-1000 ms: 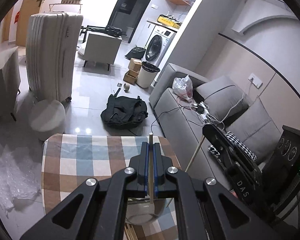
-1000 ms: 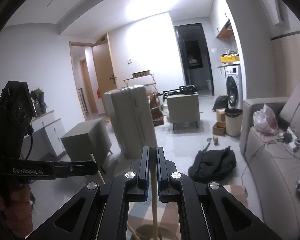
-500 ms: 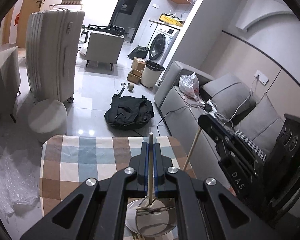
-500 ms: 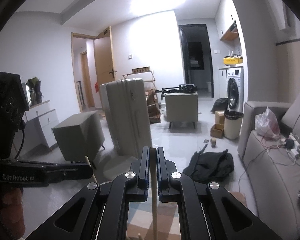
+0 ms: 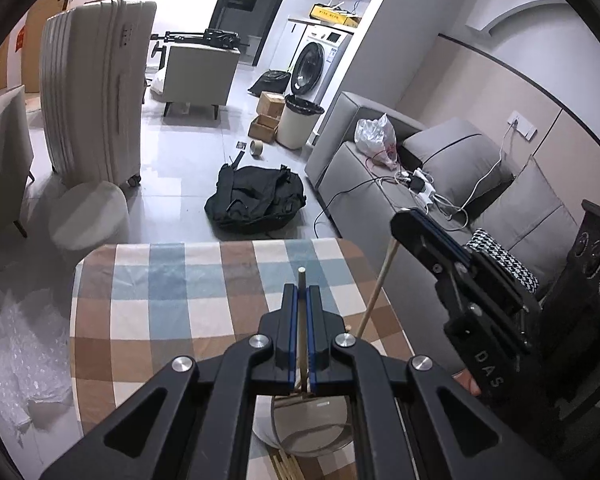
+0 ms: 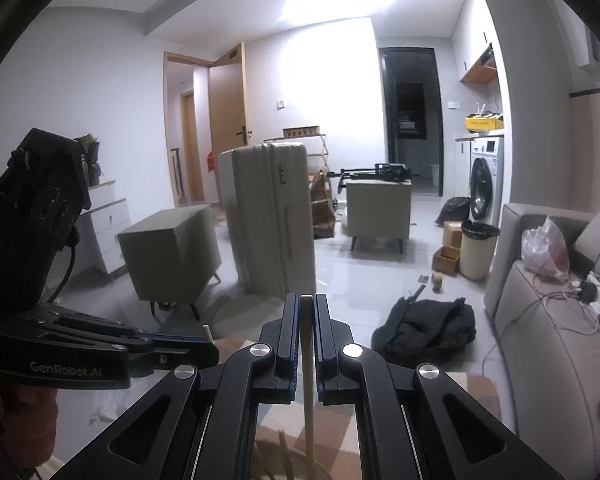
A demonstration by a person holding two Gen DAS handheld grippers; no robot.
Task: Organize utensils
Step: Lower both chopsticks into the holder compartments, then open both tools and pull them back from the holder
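**Ana:** What does each hand hold here?

**Ben:** Each hand holds a black two-finger gripper, and each gripper is pinched on one chopstick. In the left wrist view the left gripper [image 5: 300,294] has its jaws together on a darker chopstick [image 5: 301,276], whose tip stands just past the blue pads. In the right wrist view the right gripper [image 6: 307,305] has its jaws closed on a pale wooden chopstick [image 6: 308,400], with only a thin gap on either side of the stick.

**Ana:** Why are the sticks held upright?

**Ben:** My reading is that they are meant to stand in the round metal container [image 5: 312,428] directly below the left gripper, on the checked tablecloth [image 5: 172,292]. Holding each stick by its upper end, lower end pointing down, lets it drop in lengthwise. More wooden sticks [image 5: 286,465] lie beside the container at the near table edge, probably waiting their turn.

**Ana:** Where are the two grippers relative to each other?

**Ben:** Near each other, above the near end of the table. The left view shows the right gripper's stick slanting down toward the container. I cannot tell whether either stick's lower end is inside it yet.

**Ana:** Anything else around?

**Ben:** A grey sofa [image 5: 480,176] on the right, a black bag [image 5: 256,196] on the floor, and a tall pale suitcase [image 5: 96,88] beyond.
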